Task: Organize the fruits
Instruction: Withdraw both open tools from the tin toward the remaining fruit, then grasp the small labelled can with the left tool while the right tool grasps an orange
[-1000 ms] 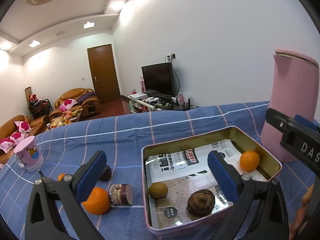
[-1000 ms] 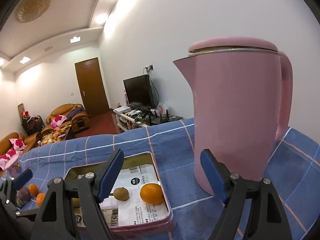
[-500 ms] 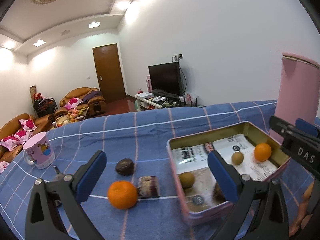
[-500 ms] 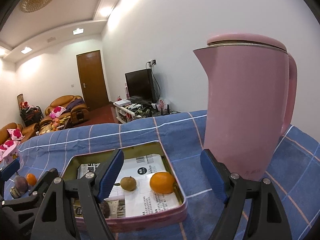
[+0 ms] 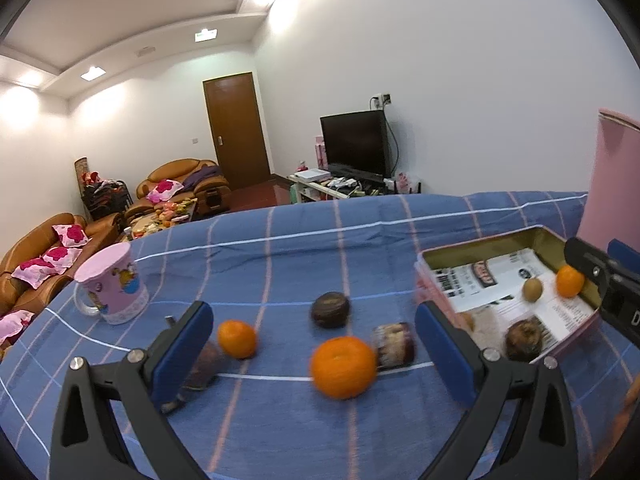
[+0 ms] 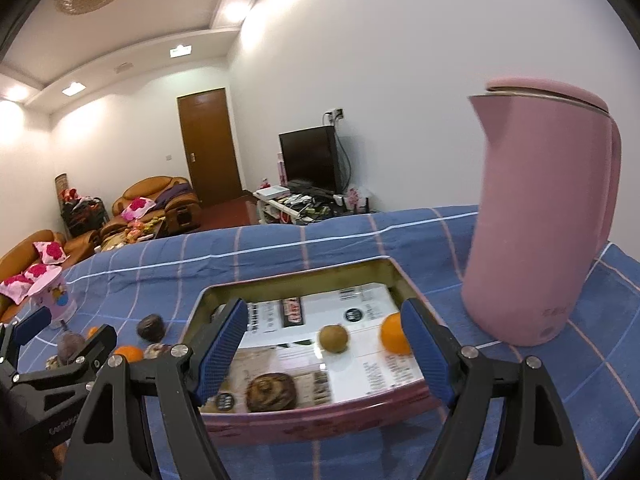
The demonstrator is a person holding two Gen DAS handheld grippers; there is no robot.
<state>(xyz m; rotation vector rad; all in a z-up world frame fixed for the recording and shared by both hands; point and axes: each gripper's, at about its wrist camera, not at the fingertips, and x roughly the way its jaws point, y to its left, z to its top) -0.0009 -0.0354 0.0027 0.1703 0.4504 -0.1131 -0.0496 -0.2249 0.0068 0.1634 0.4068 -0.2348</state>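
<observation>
My left gripper [image 5: 312, 316] is open and empty above loose fruit on the blue checked cloth: a large orange [image 5: 343, 366], a small orange [image 5: 237, 338], a dark round fruit [image 5: 330, 315] and a dark stubby piece [image 5: 394, 344]. Another dark fruit [image 5: 204, 364] is half hidden behind its left finger. The pink tin [image 5: 480, 248] lies to the right. My right gripper [image 6: 324, 316] is open and empty over the near side of the tin [image 6: 296, 276], which holds a kiwi [image 6: 333, 338], an orange [image 6: 394, 336] and a brown fruit [image 6: 271, 391].
A tall pink kettle [image 6: 536, 216] stands right of the tin. A pink mug [image 5: 112, 286] sits at the cloth's left. The left gripper [image 6: 68, 328] shows at the lower left of the right wrist view. Sofas, a door and a television lie beyond the table.
Both grippers have moved left. The left one went from over the tin to over the loose fruit. The right one went from facing the kettle to over the tin. Both stayed open.
</observation>
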